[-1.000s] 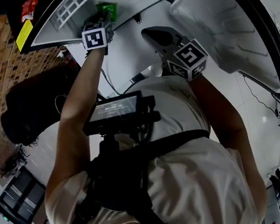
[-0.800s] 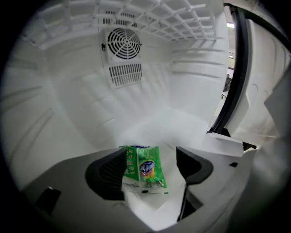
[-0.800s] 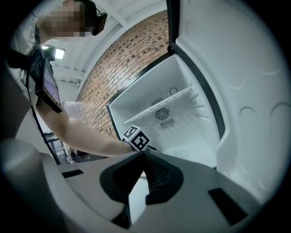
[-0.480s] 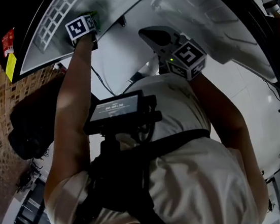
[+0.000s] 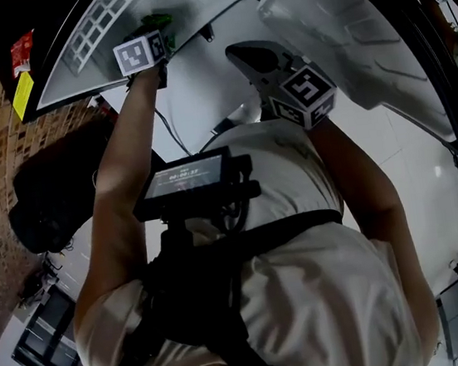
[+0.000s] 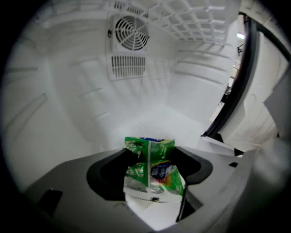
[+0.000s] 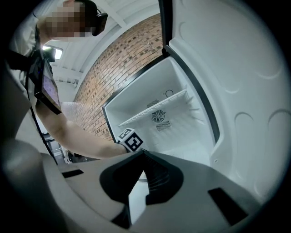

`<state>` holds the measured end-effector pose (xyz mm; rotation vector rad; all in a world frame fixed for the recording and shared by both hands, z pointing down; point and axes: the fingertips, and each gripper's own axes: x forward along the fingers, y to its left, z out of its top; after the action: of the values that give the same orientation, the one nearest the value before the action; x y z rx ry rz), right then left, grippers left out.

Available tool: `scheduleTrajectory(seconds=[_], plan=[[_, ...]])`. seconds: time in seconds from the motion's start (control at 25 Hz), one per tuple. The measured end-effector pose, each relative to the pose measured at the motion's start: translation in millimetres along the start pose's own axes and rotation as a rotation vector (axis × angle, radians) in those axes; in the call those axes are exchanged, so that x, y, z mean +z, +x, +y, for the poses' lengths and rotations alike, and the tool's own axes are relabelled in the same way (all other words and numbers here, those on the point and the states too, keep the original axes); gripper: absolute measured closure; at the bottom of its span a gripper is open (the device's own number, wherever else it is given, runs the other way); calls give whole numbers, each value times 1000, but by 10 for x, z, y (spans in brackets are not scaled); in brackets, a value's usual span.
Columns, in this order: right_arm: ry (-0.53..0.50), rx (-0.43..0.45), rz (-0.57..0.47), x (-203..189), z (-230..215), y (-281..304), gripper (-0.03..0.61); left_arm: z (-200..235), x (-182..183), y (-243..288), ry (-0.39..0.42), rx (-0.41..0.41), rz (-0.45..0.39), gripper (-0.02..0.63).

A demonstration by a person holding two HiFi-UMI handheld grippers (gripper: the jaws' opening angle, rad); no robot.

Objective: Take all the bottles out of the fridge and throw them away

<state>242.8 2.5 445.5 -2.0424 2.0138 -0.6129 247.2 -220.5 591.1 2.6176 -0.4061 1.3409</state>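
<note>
The right gripper (image 7: 142, 154) is held before the open fridge (image 6: 68, 91) with fingers closed on nothing, while inside it at 11 o'clock the left gripper's (image 6: 151, 154) fingers, just opened wide, are set loosely about a green packet (image 6: 152, 170), below a fan grille (image 6: 131, 31) at 12 o'clock.

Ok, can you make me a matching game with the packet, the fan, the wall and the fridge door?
Things:
1. packet
2. fan
3. wall
4. fridge door

Matches:
A. made of brick
B. swung open
C. green
D. on the back panel inside the fridge

Pairs: 1-C, 2-D, 3-A, 4-B
</note>
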Motion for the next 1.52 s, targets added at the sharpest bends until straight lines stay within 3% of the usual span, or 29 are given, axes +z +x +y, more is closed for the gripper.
scheduleTrajectory(seconds=[0.36,0.6,0.8,1.12,1.52], plan=[[-67,50,10,98,189,27,572,-695,67,-1022,75,-234,-302,273],[-93,86,12,94,241,70,572,-806,20,-1571,102,-282,-479,273],[-77,128,-23,334,521,89,572,-871,-16,-2172,64,-340,-612,273],[-107,228,-22,346,783,207,572,-921,-125,-2485,29,-372,-726,273],[-165,363,-3,291,1546,722,572,-342,-474,-3043,42,-283,-795,273]])
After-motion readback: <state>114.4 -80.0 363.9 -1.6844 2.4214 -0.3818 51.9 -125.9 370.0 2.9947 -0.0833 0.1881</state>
